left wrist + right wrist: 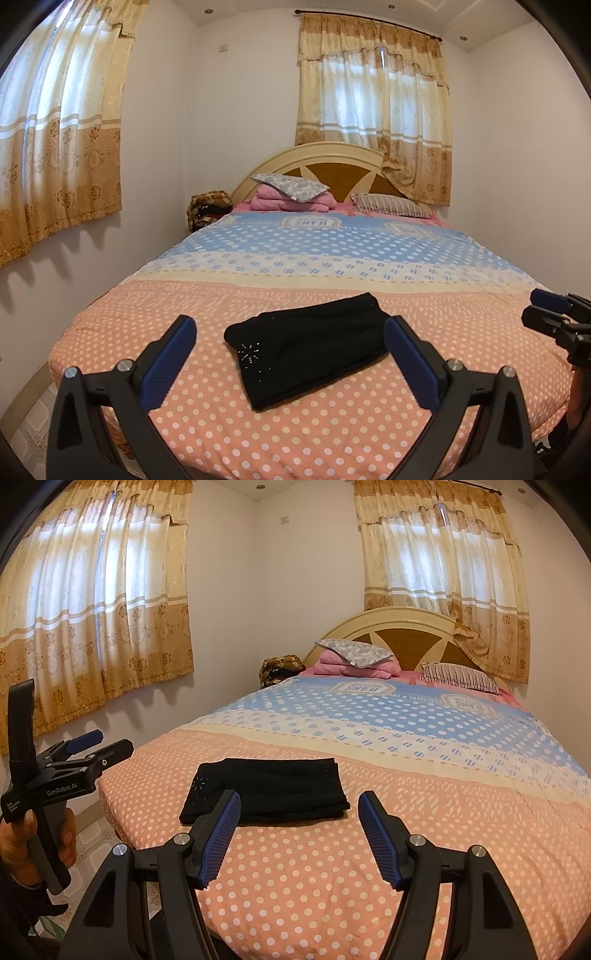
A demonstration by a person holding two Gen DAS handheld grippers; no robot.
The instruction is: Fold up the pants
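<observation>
The left gripper (pixel 290 338) has its jaws wide apart and holds nothing. Its black body reads "GenRobot.AI". The black pants (pixel 308 345) lie folded on the pink dotted bedspread (pixel 332 424), near the foot of the bed. The right gripper (pixel 299 808) is wide open too, with nothing in it. Far back sit pillows (pixel 290 186) and a headboard (pixel 343 166). The blue part (pixel 306 222) reads "JEANS" upside down.

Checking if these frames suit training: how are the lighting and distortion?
Left wrist view: soft daylight through the curtains, black pants show little detail, fisheye bends the walls. Right wrist view: same even light, curtains bright, dark corners, bed edges curved.
</observation>
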